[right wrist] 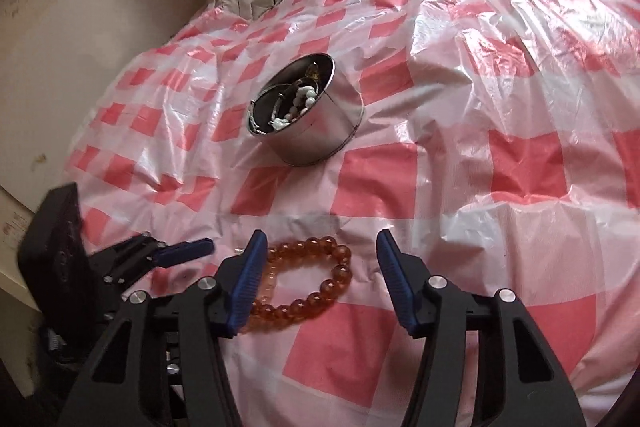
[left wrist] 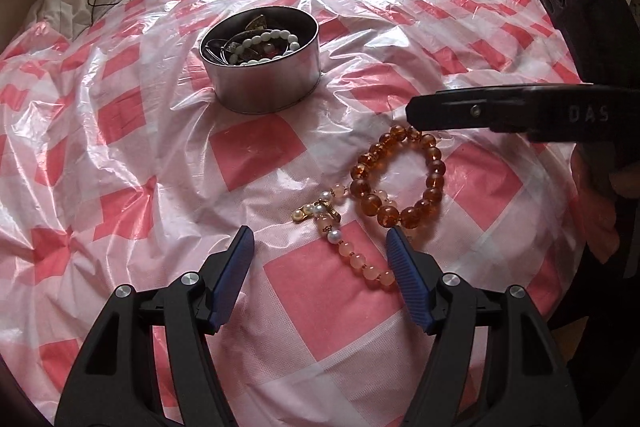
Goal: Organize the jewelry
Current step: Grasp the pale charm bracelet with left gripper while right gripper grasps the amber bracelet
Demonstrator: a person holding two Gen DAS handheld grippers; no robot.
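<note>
Jewelry pickup in hand: pink bead strand (left wrist: 362,259) lies on the bed's checked plastic sheet (left wrist: 120,167) just ahead of our left gripper (left wrist: 320,247), jaws open, empty. Amber bracelet (right wrist: 316,281) overlaps it, between our right gripper's (right wrist: 320,259) parted jaws, ungripped. Next we close on the bracelet and carry it to the metal tin (left wrist: 260,67) beyond.

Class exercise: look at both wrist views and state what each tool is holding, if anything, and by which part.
Nothing is held. The left tool and right tool both stand open above the amber bracelet and pink bead strand, which lie loose on the checked sheet.

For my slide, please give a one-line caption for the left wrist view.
Open left gripper above a pink bead bracelet beside an amber bracelet, near a jewelry tin.
</note>
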